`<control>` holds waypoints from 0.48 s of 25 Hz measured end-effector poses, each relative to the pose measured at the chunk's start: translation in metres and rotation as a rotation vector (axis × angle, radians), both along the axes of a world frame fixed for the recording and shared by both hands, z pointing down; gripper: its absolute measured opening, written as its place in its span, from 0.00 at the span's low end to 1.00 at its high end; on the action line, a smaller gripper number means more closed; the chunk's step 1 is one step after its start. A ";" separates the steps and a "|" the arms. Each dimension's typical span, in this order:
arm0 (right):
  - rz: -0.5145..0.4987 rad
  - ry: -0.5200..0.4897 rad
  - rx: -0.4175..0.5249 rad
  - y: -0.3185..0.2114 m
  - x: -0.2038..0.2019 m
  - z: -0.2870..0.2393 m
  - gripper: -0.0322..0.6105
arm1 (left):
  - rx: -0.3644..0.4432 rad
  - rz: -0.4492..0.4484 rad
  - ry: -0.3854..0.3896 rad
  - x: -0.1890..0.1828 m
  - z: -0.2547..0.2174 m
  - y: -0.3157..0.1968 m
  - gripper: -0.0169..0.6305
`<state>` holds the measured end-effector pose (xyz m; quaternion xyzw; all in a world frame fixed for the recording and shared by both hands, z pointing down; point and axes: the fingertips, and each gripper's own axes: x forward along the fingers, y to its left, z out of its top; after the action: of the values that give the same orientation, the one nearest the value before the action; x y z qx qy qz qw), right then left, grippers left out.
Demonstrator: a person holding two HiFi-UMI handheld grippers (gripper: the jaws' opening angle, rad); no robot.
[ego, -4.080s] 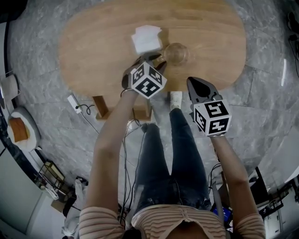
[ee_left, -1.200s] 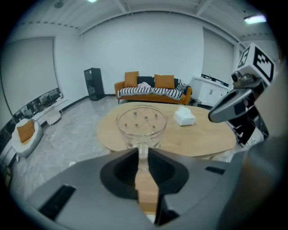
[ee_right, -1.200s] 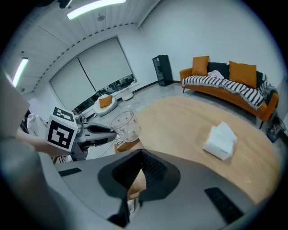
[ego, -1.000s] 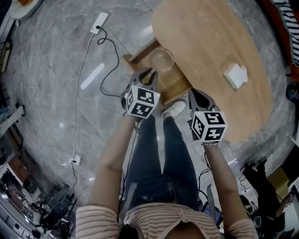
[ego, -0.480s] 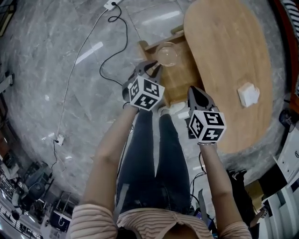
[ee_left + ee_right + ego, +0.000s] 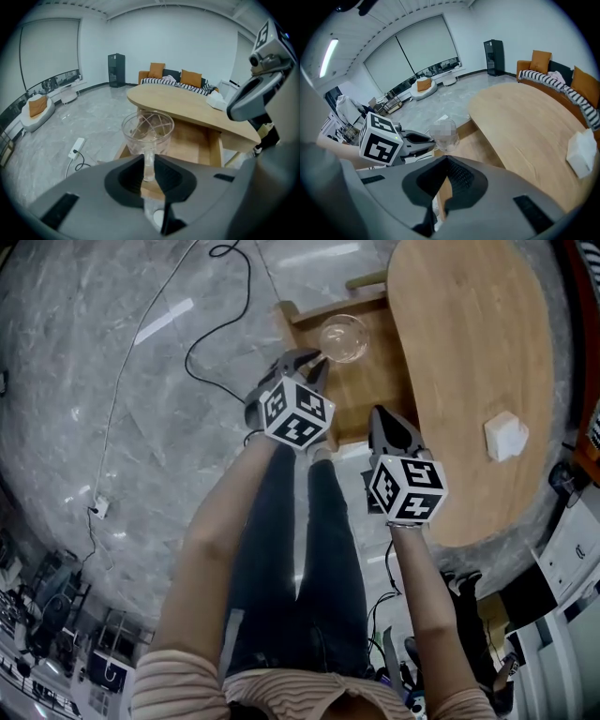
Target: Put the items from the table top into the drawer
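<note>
Clear round glass [image 6: 341, 337] — handle pinched by jaws of the left gripper [image 6: 149, 161] — above the open wooden drawer [image 6: 370, 397]; right gripper [image 6: 446, 161] jaws closed.

Upright clear glass [image 6: 342, 338], above open drawer [image 6: 370, 395]

Clear glassy cup [image 6: 341, 337], matt smooth wooden table [image 6: 469, 362]; glossy marble floor [image 6: 94, 381]

The glass cup [image 6: 342, 337] is clear, with faint cut lines. The worktop [image 6: 469, 334] and the drawer [image 6: 375, 395] are light grained wood. The tissue pack [image 6: 506, 436] is white. The floor [image 6: 112, 409] is grey veined marble. The left gripper [image 6: 304, 362] and right gripper [image 6: 380, 420] are grey, and their 2 cubes bear black-and-white square markers. The person's trousers [image 6: 300, 559] are dark blue.
</note>
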<state>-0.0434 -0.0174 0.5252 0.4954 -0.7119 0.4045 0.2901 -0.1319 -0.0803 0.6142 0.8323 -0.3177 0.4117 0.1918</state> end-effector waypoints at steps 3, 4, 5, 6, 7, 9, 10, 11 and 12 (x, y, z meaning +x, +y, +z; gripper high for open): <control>-0.012 0.013 -0.012 -0.001 -0.004 0.011 0.06 | -0.017 0.008 0.001 0.001 0.012 -0.002 0.11; -0.016 0.018 -0.015 -0.002 -0.005 0.013 0.06 | -0.023 0.008 0.002 0.001 0.016 -0.003 0.11; -0.018 0.020 -0.018 -0.002 -0.005 0.015 0.06 | -0.029 0.007 0.001 0.001 0.019 -0.003 0.11; -0.017 0.020 -0.021 -0.002 -0.005 0.017 0.06 | -0.033 0.008 -0.001 0.002 0.022 -0.003 0.11; -0.015 0.020 -0.023 -0.003 -0.004 0.018 0.06 | -0.035 0.011 -0.005 0.003 0.025 -0.004 0.11; -0.011 0.020 -0.025 -0.004 -0.003 0.023 0.06 | -0.032 0.019 -0.012 0.006 0.031 -0.007 0.11; -0.010 0.020 -0.027 -0.005 -0.003 0.026 0.06 | -0.031 0.024 -0.015 0.008 0.034 -0.008 0.11; -0.011 0.021 -0.030 -0.005 -0.002 0.028 0.06 | -0.031 0.028 -0.017 0.009 0.036 -0.009 0.11; -0.012 0.023 -0.033 -0.005 -0.002 0.030 0.06 | -0.033 0.032 -0.018 0.011 0.038 -0.010 0.11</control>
<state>-0.0454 -0.0225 0.5556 0.4907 -0.7048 0.4087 0.3088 -0.1212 -0.0901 0.6521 0.8304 -0.2992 0.4273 0.1958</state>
